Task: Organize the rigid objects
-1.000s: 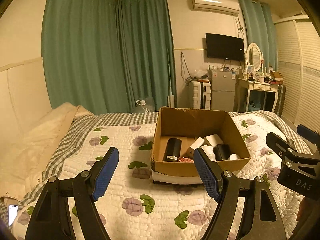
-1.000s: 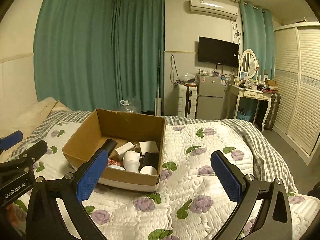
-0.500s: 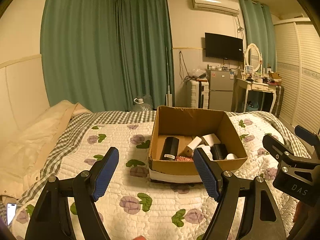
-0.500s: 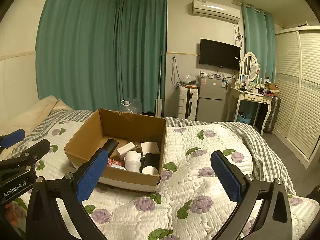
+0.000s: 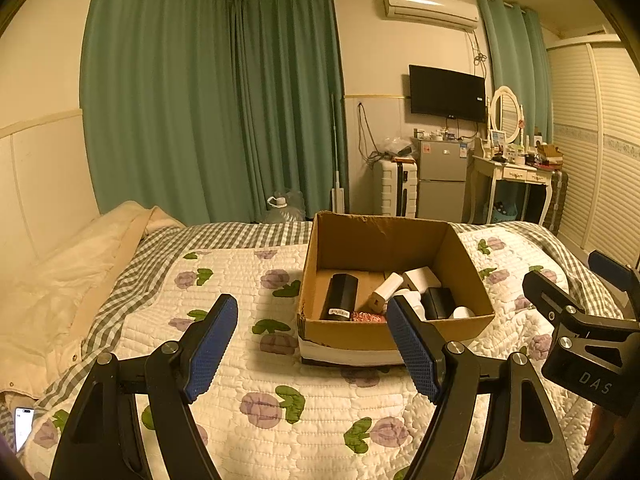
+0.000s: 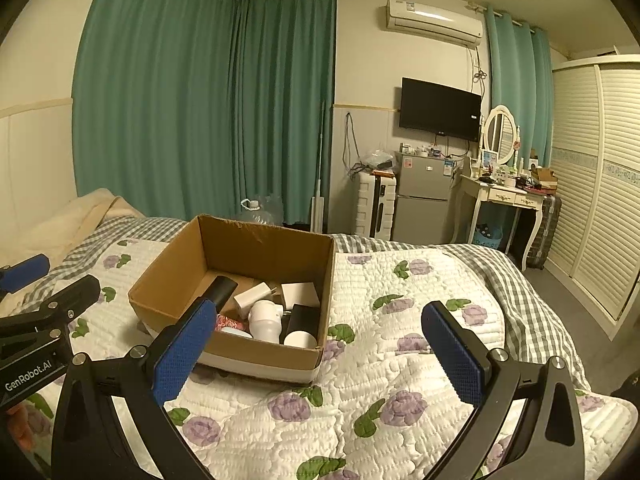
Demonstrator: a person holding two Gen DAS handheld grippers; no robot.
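An open cardboard box point(image 5: 384, 236) stands on the quilted bed; it also shows in the right wrist view point(image 6: 264, 246). Inside lie a black cylinder point(image 5: 339, 296), a white charger point(image 5: 386, 286), a white box point(image 5: 422, 278), a black box point(image 5: 438, 302), a white bottle point(image 6: 265, 316) and a red patterned item point(image 5: 366, 317). My left gripper point(image 5: 310, 346) is open and empty, held above the quilt in front of the box. My right gripper point(image 6: 320, 354) is open and empty, in front and to the right of the box.
The bed has a flowered quilt point(image 5: 248, 280) and a cream duvet point(image 5: 60, 276) at left. A phone point(image 5: 23, 426) lies at the near left edge. Beyond the bed stand a suitcase point(image 6: 372, 204), a small fridge point(image 6: 424, 200) and a dressing table point(image 6: 508, 196).
Both grippers have drawn back and risen slightly, so the box looks a little farther away. Both stay open and empty.
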